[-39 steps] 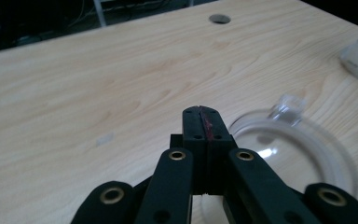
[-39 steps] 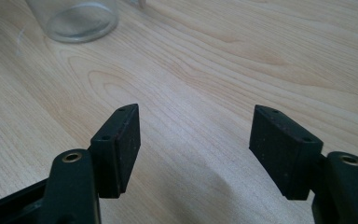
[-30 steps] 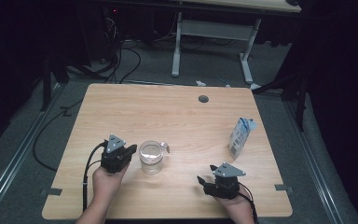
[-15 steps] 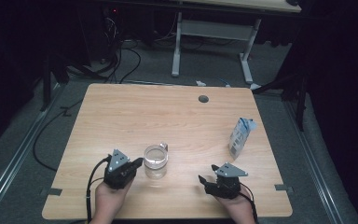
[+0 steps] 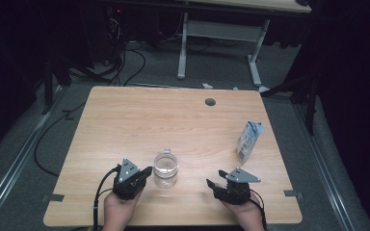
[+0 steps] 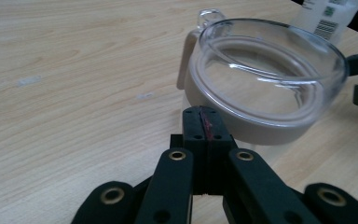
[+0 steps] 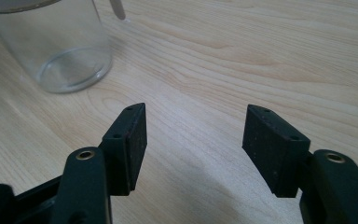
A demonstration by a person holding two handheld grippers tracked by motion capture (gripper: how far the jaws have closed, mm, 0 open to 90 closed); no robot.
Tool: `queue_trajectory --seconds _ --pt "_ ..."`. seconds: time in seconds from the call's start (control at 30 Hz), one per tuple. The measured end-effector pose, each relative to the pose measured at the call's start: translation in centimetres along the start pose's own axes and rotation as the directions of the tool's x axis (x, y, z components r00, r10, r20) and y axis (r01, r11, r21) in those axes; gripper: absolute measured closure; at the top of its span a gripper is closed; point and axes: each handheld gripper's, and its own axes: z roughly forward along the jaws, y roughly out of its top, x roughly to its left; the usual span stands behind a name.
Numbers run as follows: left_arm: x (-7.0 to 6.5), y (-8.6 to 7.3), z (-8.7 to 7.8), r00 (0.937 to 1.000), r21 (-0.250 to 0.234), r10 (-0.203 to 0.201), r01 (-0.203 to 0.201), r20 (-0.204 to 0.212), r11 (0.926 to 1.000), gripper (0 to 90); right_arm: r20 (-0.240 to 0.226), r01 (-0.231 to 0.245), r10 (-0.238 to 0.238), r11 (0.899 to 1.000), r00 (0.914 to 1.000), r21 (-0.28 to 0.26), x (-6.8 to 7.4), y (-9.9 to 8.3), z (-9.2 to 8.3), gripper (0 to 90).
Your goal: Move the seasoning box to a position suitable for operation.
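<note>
A clear glass mug [image 5: 165, 168] with a small handle stands upright near the table's front edge. My left gripper [image 5: 146, 170] lies just left of it with its jaws pressed together and nothing between them. In the left gripper view the shut tips [image 6: 205, 122] point at the mug's [image 6: 265, 79] near wall, very close below the rim. My right gripper [image 5: 212, 184] rests to the right of the mug. Its jaws have just been closing a little but still stand apart [image 7: 193, 135] over bare wood, with the mug [image 7: 56, 46] off to their upper left.
A small white and blue carton [image 5: 248, 142] stands upright at the right side of the wooden table [image 5: 173, 120], beyond the right gripper. A round cable hole [image 5: 210, 102] sits near the far edge. Dark floor, cables and a desk frame lie beyond.
My left gripper has moved toward the near edge and slightly right. The mug sits a little nearer the front edge than before. The right hand has stayed put.
</note>
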Motion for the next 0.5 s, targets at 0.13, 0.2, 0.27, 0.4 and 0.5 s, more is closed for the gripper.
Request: queue_trajectory --seconds 0.13,0.2,0.27,0.4,0.5 --pt "-1.0 -0.2 0.0 0.9996 -0.002 0.010 -0.010 0.025 1.0000 90.0 0.006 -0.013 0.013 1.000 0.9999 0.002 -0.3 0.0 -0.1 41.2" --pt "-1.9 -0.3 0.2 0.9986 -0.003 0.020 -0.020 0.050 0.9998 90.0 0.006 -0.020 0.020 1.000 0.9998 0.003 -0.3 0.0 -0.1 41.2" --pt "-2.5 -0.2 0.4 0.9971 0.000 0.025 -0.025 0.071 0.9997 90.0 0.007 -0.021 0.021 1.000 0.9998 0.002 -0.4 0.0 -0.1 41.2" --pt "-3.6 -0.1 0.9 0.9939 0.000 0.036 -0.036 0.104 0.9993 90.0 0.008 -0.017 0.017 1.000 0.9998 0.004 -0.4 -0.1 -0.1 41.4" --pt "-4.3 0.0 1.4 0.9916 -0.003 0.046 -0.046 0.121 0.9990 90.0 0.007 -0.024 0.024 1.000 0.9997 0.004 -0.5 -0.1 -0.2 41.5"
